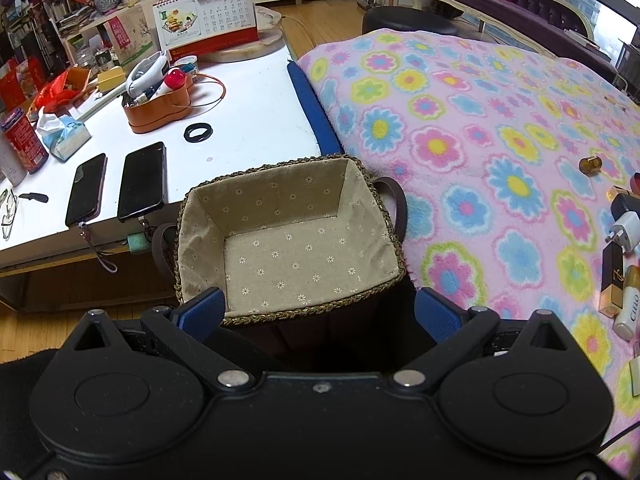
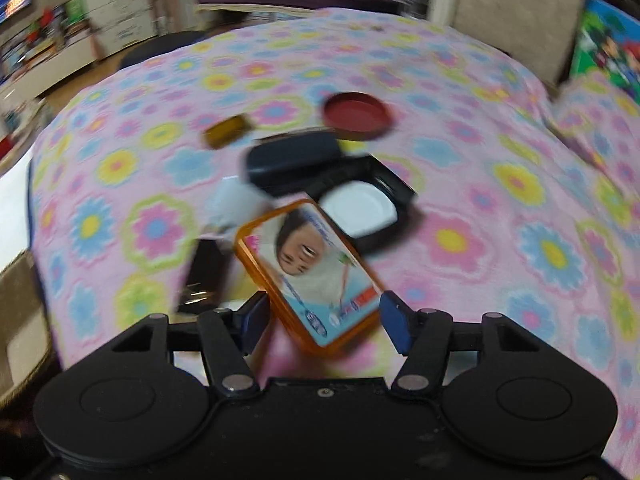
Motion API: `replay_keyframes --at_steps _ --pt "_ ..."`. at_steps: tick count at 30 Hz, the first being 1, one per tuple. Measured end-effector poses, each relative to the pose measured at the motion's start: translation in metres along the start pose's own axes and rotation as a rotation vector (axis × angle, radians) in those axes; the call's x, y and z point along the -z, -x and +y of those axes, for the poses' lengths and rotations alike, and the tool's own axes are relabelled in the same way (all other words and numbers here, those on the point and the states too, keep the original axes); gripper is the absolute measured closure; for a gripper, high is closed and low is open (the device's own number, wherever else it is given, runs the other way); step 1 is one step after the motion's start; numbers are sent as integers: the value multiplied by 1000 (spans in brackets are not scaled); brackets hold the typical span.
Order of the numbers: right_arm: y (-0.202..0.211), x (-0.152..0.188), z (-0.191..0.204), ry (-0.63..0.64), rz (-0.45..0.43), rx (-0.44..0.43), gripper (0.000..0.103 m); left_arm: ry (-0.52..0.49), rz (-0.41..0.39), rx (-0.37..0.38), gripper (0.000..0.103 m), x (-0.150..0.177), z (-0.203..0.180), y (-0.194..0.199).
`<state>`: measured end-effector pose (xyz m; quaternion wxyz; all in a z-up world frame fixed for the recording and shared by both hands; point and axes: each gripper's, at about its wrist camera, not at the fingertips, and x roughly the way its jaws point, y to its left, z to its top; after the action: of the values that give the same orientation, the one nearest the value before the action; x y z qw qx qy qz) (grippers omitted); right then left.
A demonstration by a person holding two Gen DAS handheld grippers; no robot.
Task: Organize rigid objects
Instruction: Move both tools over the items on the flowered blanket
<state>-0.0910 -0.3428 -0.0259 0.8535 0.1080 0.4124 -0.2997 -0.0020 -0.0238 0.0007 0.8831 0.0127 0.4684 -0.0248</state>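
The left gripper (image 1: 318,308) holds the woven basket (image 1: 200,216) by its near wall: the blue pads (image 1: 436,314) sit on both sides of the braided rim, so the jaws stand wide but closed on the basket. The basket has a beige cloth lining w/ small flowers, dark handles on 2 sides, and nothing inside. It stands at the edge of the flower blanket (image 1: 460,120), just beside the white table (image 1: 256,96).

On the table lie two dark phones (image 1: 142,180) side by side, a black ring (image 1: 197,133), an orange box (image 1: 160,108) full of small things, a tissue pack (image 1: 66,136), a red can (image 1: 22,140) and a desk calendar (image 1: 204,16) further back.

In the right wrist view, which is blurred, the right gripper (image 2: 324,320) has an orange tin (image 2: 308,272) w/ a printed picture on the lid betw. its fingers. The tin is tilted, one corner toward the camera. The jaws are at narrow opening and grip it at both sides; the left pad touches its edge, the right pad is at its corner.

Behind the tin, on the blanket, the other things lie close together: a black compact (image 2: 360,208) opened, w/ white inside, a dark blue case (image 2: 292,156) touching it, a red round lid (image 2: 358,114) further back, a small amber bottle (image 2: 228,130) to the left, a white item (image 2: 232,204) too blurred to tell, and a black-gold tube (image 2: 204,276) near the left finger.

In the left wrist view some of these show at the right edge: the amber bottle (image 1: 592,165), a white plug (image 1: 624,230), a tube marked CIELO (image 1: 630,308).
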Motion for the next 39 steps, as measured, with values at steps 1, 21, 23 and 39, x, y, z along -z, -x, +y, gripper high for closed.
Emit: replay_keyframes --at_steps 1,21,23,39 --pt "-2 -1 -7 -17 5 6 44 -4 -1 -2 6 0 -1 0" --pt "-36 6 -18 108 -11 23 0 -114 40 92 5 1 -22 1" --pt "-39 -1 -21 132 20 -8 0 -172 37 103 5 4 -36 4" --pt "-20 -27 -80 182 139 -229 84 -608 81 362 5 57 -193 30"
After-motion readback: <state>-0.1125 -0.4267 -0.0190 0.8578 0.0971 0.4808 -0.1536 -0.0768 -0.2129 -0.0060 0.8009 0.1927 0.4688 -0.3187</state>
